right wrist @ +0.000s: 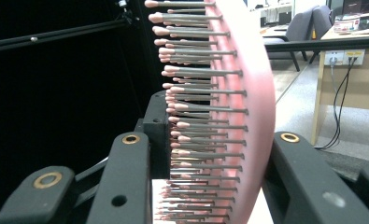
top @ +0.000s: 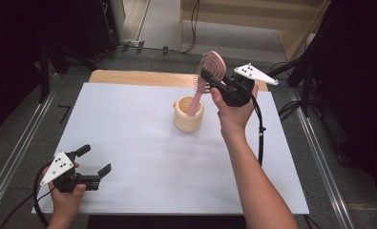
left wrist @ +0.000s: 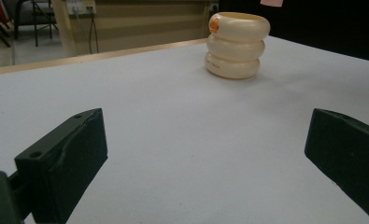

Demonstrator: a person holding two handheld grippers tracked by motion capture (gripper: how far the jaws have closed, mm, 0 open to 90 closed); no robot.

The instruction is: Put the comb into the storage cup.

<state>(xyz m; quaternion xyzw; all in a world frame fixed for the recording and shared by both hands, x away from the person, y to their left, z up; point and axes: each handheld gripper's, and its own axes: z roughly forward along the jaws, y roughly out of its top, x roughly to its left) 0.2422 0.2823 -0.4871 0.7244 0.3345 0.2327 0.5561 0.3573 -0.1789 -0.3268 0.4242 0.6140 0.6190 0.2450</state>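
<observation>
High view: a white-covered bench [top: 143,157] is seen, with a strip of bare wood along its far edge. A cream holder [top: 188,114], shaped as stacked rings, stands upright on the far half of the bench, slightly right of centre. A pink hairbrush [top: 205,81] is seen with its handle end inside the holder and its head tilted up and to the right, above the rim. The right tongs [top: 210,80] are clamped on the brush head, one jaw on the bristle side and one on the back; the right hand [top: 234,114] is raised above the bench just right of the holder. The left tongs [top: 96,160] are held low at the near left corner, well apart from the holder, with the jaws spread wide and nothing between them. The left hand [top: 67,193] rests at the near edge.

Left gripper view: the two black jaws are seen far apart at the lower corners, with bare white bench between them. The holder [left wrist: 237,45] is seen farther off, upright, three rings high, with an orange mark near its top rim. A pink scrap is seen at the upper edge above it; what it belongs to cannot be told.

Right gripper view: the hairbrush [right wrist: 247,107] is seen edge-on between the jaws, its pink-tipped grey bristles pointing left. The left jaw's pad is pressed against the bristles and the right jaw lies against the pink back.
</observation>
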